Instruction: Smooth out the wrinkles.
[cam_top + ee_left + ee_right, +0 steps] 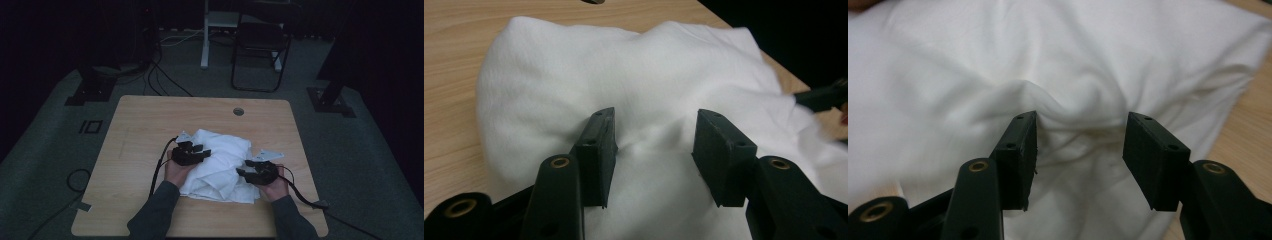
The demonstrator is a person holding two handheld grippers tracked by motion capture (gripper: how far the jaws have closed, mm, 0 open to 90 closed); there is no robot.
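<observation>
Currently a crumpled white cloth is spread mid-table, between both grippers. The left gripper and right gripper are held spread, jaws over raised folds, nothing pinched. Cloth lies directly ahead of each, equally near.

In the lower middle of the high view, both forearms reach forward, and the left tool and right tool have jaws apart.

We see a wooden table on grey carpet, and a dark folding chair well behind it.
</observation>
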